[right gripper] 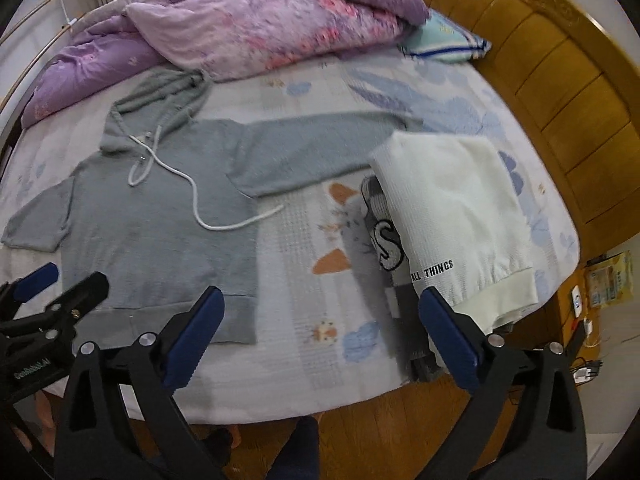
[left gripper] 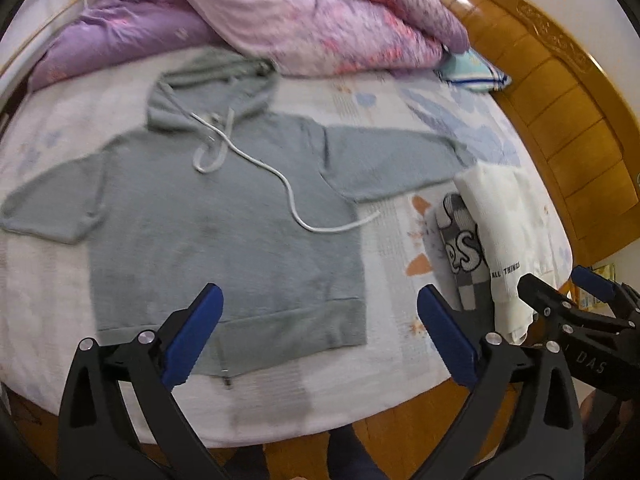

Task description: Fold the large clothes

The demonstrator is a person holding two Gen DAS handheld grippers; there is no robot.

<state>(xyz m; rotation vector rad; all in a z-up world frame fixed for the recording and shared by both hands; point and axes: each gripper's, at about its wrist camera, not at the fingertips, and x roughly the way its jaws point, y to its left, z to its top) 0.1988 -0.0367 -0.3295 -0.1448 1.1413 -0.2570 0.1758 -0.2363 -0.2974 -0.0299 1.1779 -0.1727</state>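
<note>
A grey-green hoodie [left gripper: 224, 224] lies flat, front up, on the bed, sleeves spread, hood at the far end, its white drawstring [left gripper: 288, 196] trailing across the chest. It also shows in the right wrist view [right gripper: 160, 232]. My left gripper [left gripper: 320, 316] is open and empty, above the hoodie's hem near the bed's front edge. My right gripper [right gripper: 320, 316] is open and empty, above the bare sheet between the hoodie and a folded stack. It also shows in the left wrist view [left gripper: 560, 288], at right.
A folded white garment [right gripper: 456, 216] lies on a folded checkered one [right gripper: 384, 240] at the right. A purple-pink quilt [right gripper: 240, 28] and a striped pillow [right gripper: 444, 40] lie at the far side. A wooden headboard [right gripper: 568, 112] stands right. Wooden floor [right gripper: 360, 432] lies below.
</note>
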